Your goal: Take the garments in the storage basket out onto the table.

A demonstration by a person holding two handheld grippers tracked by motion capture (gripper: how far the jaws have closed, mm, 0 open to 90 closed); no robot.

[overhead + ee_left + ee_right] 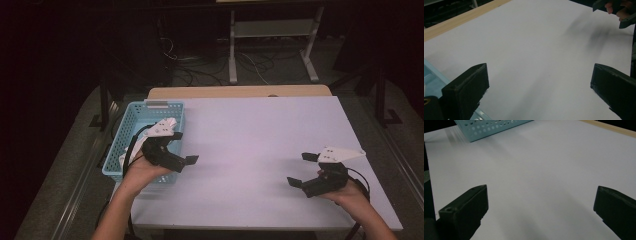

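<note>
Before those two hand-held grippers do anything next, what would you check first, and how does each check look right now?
1. Left gripper open, nothing held: ok.
2. Right gripper open, nothing held: ok.
3. Left gripper over the near right edge of the light blue perforated plastic basket; touching it: cannot tell.
4. Right gripper well apart from the basket: ok.
5. White tabletop bare between the grippers: ok.
6. What lies inside the basket: cannot tell.

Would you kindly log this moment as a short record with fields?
Surface: white table top
Left gripper: open, holding nothing, at the near right edge of the basket
Right gripper: open, holding nothing, over the right side of the table
Basket: light blue, perforated, at the table's left edge
Basket contents: something white, unclear
</note>
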